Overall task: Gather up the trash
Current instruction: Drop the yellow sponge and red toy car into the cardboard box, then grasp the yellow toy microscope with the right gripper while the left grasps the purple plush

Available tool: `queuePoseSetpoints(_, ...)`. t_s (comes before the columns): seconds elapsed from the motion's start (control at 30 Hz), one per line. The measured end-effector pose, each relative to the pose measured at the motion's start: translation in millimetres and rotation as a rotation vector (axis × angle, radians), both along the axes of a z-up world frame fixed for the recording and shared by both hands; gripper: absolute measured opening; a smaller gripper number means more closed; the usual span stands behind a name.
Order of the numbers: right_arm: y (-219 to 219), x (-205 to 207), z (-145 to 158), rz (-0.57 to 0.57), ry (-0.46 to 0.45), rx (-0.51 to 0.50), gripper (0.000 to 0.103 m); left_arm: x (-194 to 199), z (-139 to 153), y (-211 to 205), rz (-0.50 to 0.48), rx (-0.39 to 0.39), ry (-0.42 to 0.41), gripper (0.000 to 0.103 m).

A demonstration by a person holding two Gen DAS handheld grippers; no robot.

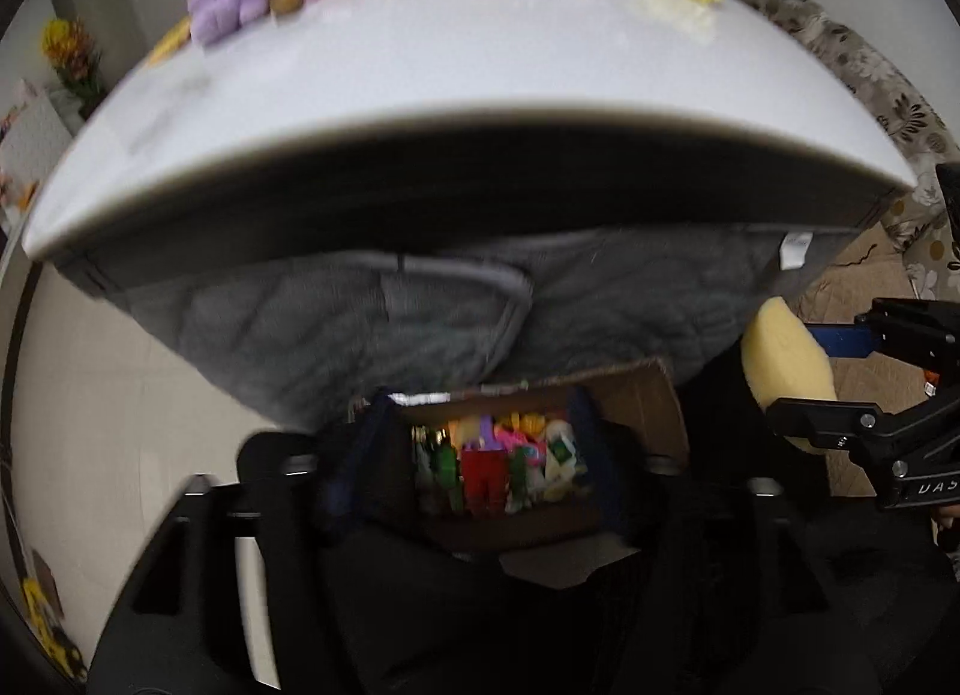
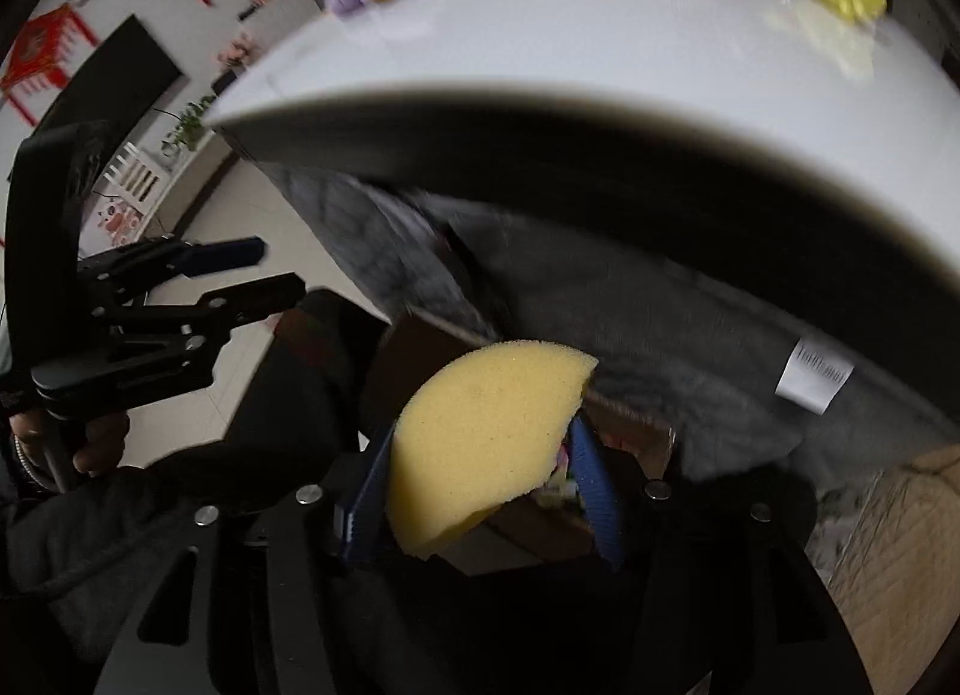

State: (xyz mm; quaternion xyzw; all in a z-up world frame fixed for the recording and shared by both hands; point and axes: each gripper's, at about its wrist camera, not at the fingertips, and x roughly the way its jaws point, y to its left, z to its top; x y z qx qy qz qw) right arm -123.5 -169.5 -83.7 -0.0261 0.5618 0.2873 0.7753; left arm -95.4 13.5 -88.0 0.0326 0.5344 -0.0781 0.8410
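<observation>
A cardboard box [image 1: 636,395] of collected trash is seen on the floor below the white table [image 1: 420,65]. Above the box, a yellow sponge [image 2: 480,443] lies between the parted fingers of the right gripper [image 2: 480,491]; whether it is pressed cannot be told. The left gripper [image 1: 492,455] is held wide and empty over the box

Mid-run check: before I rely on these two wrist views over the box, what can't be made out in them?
- Open cardboard box: left wrist view, the left gripper covers its front; right wrist view, the yellow foam sponge in the right gripper hides its contents.
- Pad contact on the sponge: unclear.
- Colourful items on the white table: blurred in both views.
- Under the table: a grey quilted cover hides it.
</observation>
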Motion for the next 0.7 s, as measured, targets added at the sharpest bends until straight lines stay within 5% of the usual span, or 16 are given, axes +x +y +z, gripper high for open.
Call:
queuePoseSetpoints(0.17, -5.6, -5.3, 7.4, -0.001, -0.031, 0.006, 0.071, 3.8, -5.8, 2.6, 0.014, 0.002, 0.023, 0.077)
queuePoseSetpoints(0.47, -11.6, 8.0, 43.7, -0.018, -0.104, 0.034, 0.071, 6.4, 2.1, 0.0, -0.006, 0.030, 0.005, 0.077)
queuePoseSetpoints(0.7, 11.0, 73.8, 112.0, -0.010, -0.313, 0.059, 0.077, 23.0, 72.7, 38.4, 0.049, -0.047, -0.159, 0.082)
